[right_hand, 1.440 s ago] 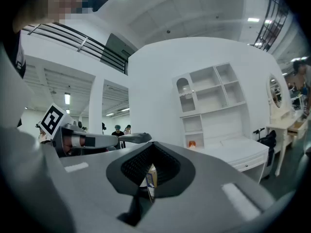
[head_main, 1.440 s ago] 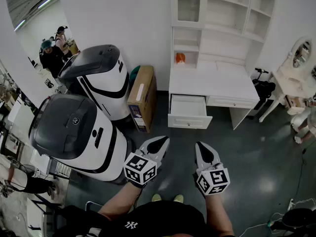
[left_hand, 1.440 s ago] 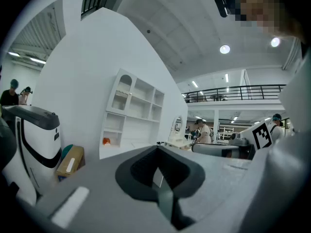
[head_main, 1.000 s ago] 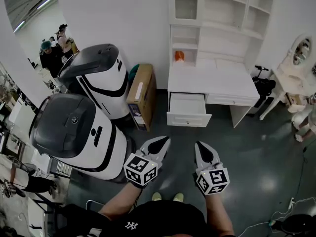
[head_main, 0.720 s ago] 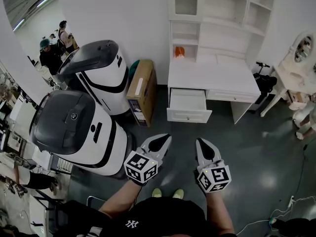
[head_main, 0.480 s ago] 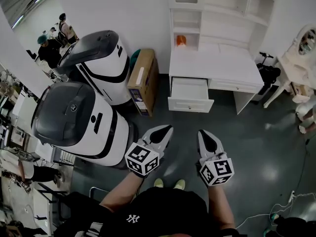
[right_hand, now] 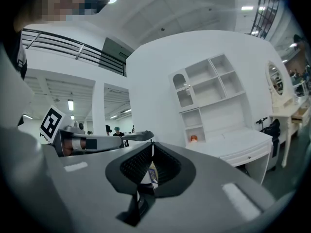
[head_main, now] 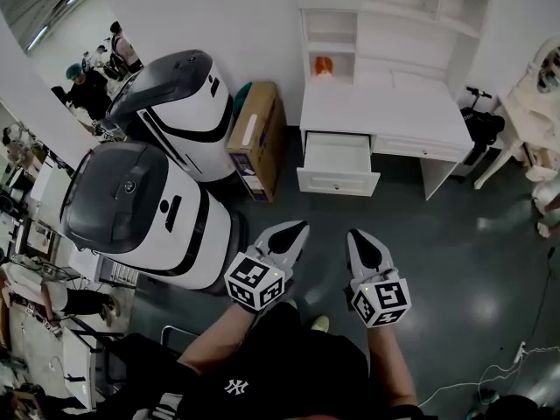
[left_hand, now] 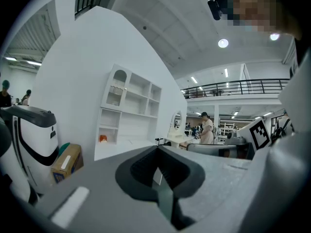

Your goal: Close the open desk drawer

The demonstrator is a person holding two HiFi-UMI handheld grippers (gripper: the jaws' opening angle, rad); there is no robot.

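Stepping forward; right tool (head_main: pixel 361 235) jaws parting; drawer (head_main: pixel 338 182) open.

Desk (head_main: pixel 385 116), drawer (head_main: pixel 337 169), shelves (head_main: pixel 398 20): white. Floor (head_main: pixel 455 252): dark grey, glossy. Box (head_main: pixel 256 134): brown, blue print at end. Machines (head_main: pixel 166 234): white, dark grey tops, black stripes. Shelf item (head_main: pixel 325 66): orange. Shoe (head_main: pixel 320 323): yellow-green.

Dark glossy floor (head_main: pixel 455 261); white wall (head_main: pixel 254 24); white desk (head_main: pixel 385 112) with shelf unit (head_main: pixel 394 7); cardboard box (head_main: pixel 255 138) beside it; vanity table (head_main: pixel 529 121) at right; round ceiling light (left_hand: pixel 223 43).
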